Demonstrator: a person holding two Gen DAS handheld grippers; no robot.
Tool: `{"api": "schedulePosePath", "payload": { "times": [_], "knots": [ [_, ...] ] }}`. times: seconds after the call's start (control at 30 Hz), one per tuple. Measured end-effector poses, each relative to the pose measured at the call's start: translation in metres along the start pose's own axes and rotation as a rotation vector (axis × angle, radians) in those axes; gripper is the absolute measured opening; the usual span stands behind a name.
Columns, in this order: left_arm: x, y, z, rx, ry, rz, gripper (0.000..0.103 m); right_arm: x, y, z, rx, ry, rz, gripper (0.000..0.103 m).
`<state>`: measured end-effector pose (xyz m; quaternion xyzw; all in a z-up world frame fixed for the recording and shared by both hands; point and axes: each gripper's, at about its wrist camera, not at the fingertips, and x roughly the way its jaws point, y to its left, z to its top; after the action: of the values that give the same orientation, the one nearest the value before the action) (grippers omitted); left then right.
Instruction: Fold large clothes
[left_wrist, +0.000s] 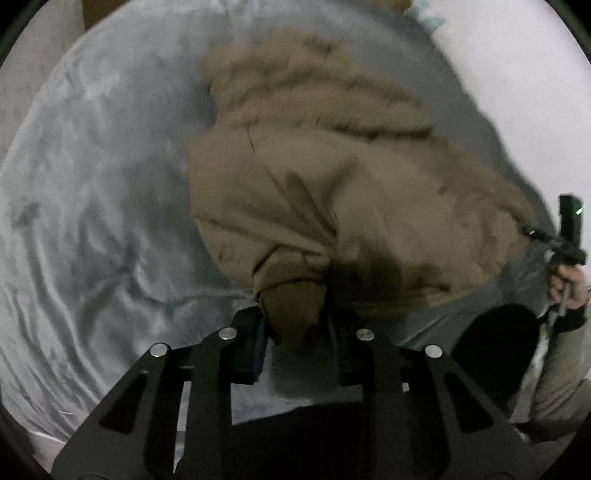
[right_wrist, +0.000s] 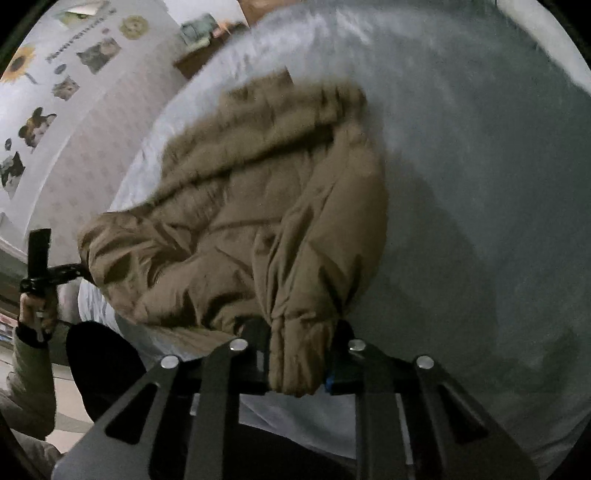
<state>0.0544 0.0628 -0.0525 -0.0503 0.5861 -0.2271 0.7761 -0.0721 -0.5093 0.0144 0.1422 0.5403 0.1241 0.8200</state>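
Jaws on both tools are squeezed tight on cloth. The left gripper (left_wrist: 297, 325) bites a bunched corner of the brown coat (left_wrist: 332, 177), and the cloth sticks out between its two black fingers. The right gripper (right_wrist: 299, 354) pinches another bunched corner of the same coat, and a thick lump of brown cloth hangs down past its pads. Each tool has its own end of the near edge, so the coat can probably be picked up evenly and not hang crooked. From the pinched spots the cloth pulls up into tight wrinkles, which tells me the near edge is raised off the bed while the rest lies down. The coat is big and puffy, with soft rolls across it at the far end. It rests on a grey blanket (left_wrist: 92, 192) that covers the bed, near the middle, with bare blanket on both sides. That is a good soft, wide place to fold something this large. In the left wrist view the person's right hand (left_wrist: 567, 286) grips the other tool's handle at the far right edge, with a pale sleeve (left_wrist: 565, 380) below it. In the right wrist view there is a wall with animal pictures (right_wrist: 37, 125) and a sunflower (right_wrist: 18, 64) past the bed. My guess is the near edge will go over toward the far end.
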Motion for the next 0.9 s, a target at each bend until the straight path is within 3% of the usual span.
{"api": "schedulePosePath", "payload": {
  "times": [0.07,0.2,0.4,0.47,0.57,0.7,0.8,0.9],
  "knots": [
    [-0.031,0.001,0.001,-0.015,-0.065,-0.035,0.025,-0.021,0.005,0.003,-0.012,-0.041,0.004,0.018],
    [-0.063,0.010,-0.015,-0.046,-0.108,-0.077,0.025,-0.051,0.017,-0.003,-0.044,-0.093,0.014,0.018],
    [-0.056,0.031,-0.046,-0.118,-0.096,-0.106,0.025,-0.056,0.025,-0.042,-0.073,-0.054,0.003,0.018],
    [-0.034,0.007,-0.038,-0.118,-0.113,-0.098,0.025,-0.060,0.031,-0.050,-0.070,-0.066,0.010,0.018],
    [-0.049,-0.011,-0.044,-0.109,-0.168,-0.086,0.025,-0.076,0.041,-0.052,-0.062,-0.111,0.021,0.018],
    [-0.061,-0.017,-0.017,-0.073,-0.259,0.015,0.026,-0.082,0.043,-0.029,-0.049,-0.190,-0.003,0.018],
    [-0.046,-0.028,0.015,-0.050,-0.307,0.089,0.026,-0.071,0.041,0.000,-0.012,-0.235,-0.046,0.018],
    [-0.018,-0.029,0.061,-0.091,-0.319,0.133,0.026,-0.048,0.029,0.044,0.067,-0.276,-0.045,0.018]
  ]
}}
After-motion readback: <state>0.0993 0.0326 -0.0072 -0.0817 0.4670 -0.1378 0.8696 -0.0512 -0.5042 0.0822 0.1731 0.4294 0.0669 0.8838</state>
